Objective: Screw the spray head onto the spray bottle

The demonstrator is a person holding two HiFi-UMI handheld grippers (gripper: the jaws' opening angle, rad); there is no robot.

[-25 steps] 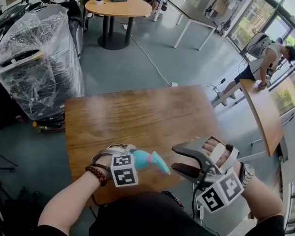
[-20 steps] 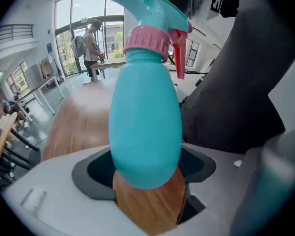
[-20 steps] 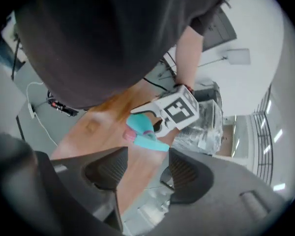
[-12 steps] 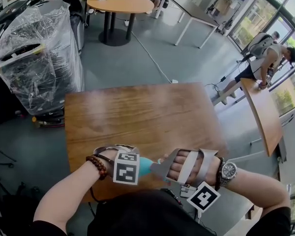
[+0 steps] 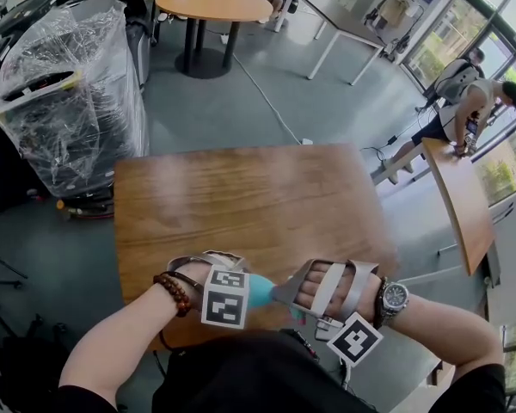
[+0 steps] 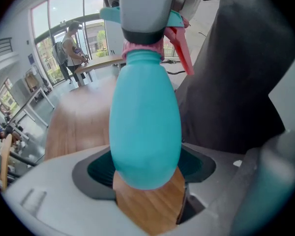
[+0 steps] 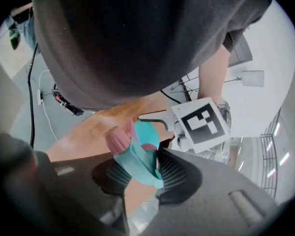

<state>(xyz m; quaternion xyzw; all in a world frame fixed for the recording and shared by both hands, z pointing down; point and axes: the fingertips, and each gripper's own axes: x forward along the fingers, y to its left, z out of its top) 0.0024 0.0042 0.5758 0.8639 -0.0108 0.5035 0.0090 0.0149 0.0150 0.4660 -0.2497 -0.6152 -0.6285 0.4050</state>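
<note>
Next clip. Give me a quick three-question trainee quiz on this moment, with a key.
1. True or false: the spray bottle stands unheld on the wooden table.
2. What sits between the right gripper's jaws? A. spray head B. bottle body C. nothing
3. What colour is the collar at the bottle's neck?
Key: 1 false, the left gripper grips it. 2 A; those jaws have just been closing on it. 3 pink.

Grey floor (image 5: 215, 110), daylit by windows (image 5: 464, 24) at right. Wooden bench (image 5: 241, 196) in the foreground. Beyond it stand a round table (image 5: 213, 5), a white table (image 5: 344, 24) and plastic-wrapped equipment (image 5: 64, 101).
</note>
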